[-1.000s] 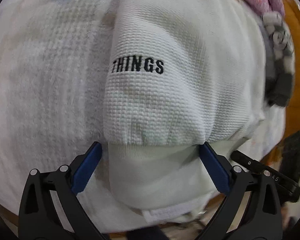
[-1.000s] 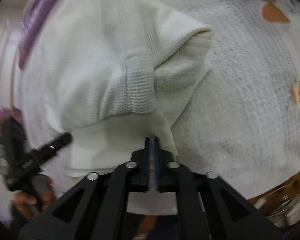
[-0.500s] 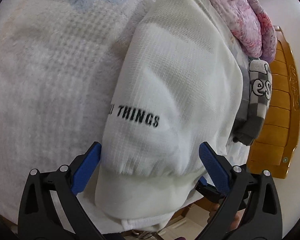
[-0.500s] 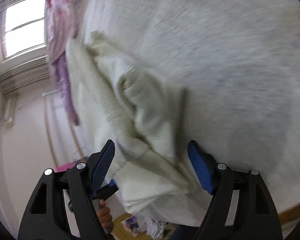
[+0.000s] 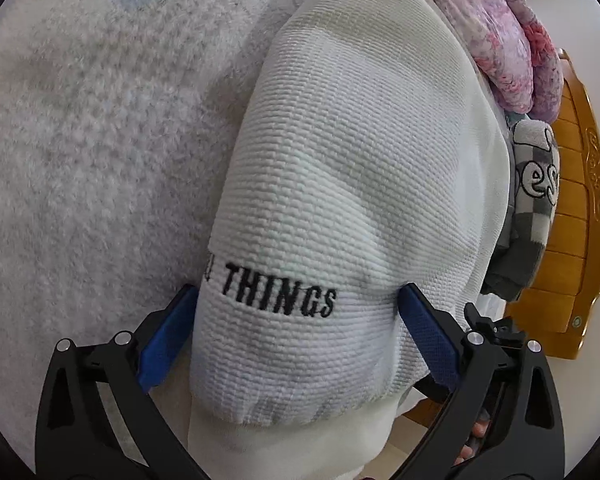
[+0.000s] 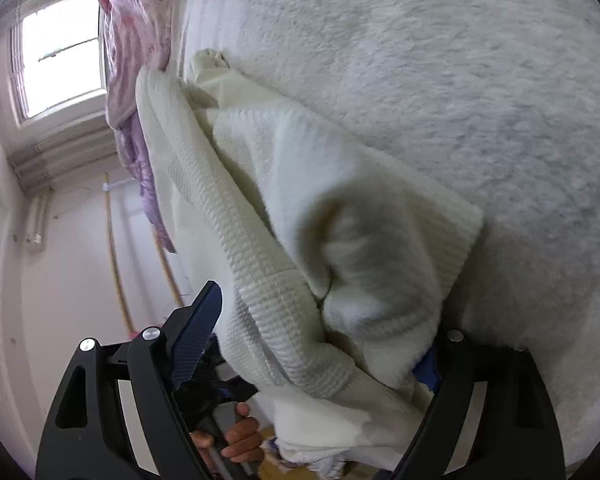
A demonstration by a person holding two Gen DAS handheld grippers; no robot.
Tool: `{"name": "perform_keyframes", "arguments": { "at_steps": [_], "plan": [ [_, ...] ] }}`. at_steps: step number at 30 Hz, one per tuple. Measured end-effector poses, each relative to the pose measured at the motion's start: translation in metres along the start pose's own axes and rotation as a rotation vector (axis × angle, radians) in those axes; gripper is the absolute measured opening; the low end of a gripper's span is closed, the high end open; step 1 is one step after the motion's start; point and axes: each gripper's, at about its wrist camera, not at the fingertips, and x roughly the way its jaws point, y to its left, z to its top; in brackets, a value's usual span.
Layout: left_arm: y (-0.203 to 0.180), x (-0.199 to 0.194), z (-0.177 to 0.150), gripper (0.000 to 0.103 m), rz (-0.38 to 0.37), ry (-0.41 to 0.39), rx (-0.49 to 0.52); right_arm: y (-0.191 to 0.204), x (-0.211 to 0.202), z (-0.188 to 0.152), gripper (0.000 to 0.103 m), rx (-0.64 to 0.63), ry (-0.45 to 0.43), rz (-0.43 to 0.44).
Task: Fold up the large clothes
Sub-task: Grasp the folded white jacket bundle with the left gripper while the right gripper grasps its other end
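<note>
Across a fluffy white bed blanket [image 5: 100,152] lies the white waffle-knit sweatshirt [image 5: 348,168], folded into a long bundle. Its long axis runs away from me, from the near bed edge toward the far pink floral quilt [image 5: 500,32]. The ribbed hem end points back at me and hangs slightly over the edge. Black stitched letters reading "THINGS" [image 5: 280,294] cross the near end.

My left gripper [image 5: 300,332] stands with jaws spread wide, one blue pad on each side of the bundle's near end; whether the pads press the cloth, I cannot tell. Beside the sweatshirt, on the right, sits a grey checked garment [image 5: 532,200] against a honey-coloured wooden bed frame [image 5: 580,216].

My right gripper [image 6: 320,344] has just been opening and now stands released. The sweatshirt's folded end lies loosely between its jaws; the right pad is mostly hidden under cloth. A hand [image 6: 236,436] shows below, gripping a handle. A bright window [image 6: 60,52] fills the upper left.
</note>
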Motion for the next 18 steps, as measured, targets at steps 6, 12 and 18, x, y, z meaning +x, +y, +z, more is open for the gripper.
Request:
{"name": "perform_keyframes", "arguments": {
  "at_steps": [6,12,18],
  "plan": [
    [-0.012,0.005,-0.007,0.098,0.053,-0.023,0.04,0.029,0.023,-0.004,0.092,-0.088,-0.036,-0.176],
    [-0.025,0.003,-0.009,0.079,0.081,-0.027,0.073,0.036,0.019,-0.017,0.065,-0.139,-0.085,-0.227],
    [-0.034,-0.021,-0.015,0.046,0.079,-0.048,0.151,0.069,0.01,-0.048,0.027,-0.286,-0.141,-0.3]
  ]
}}
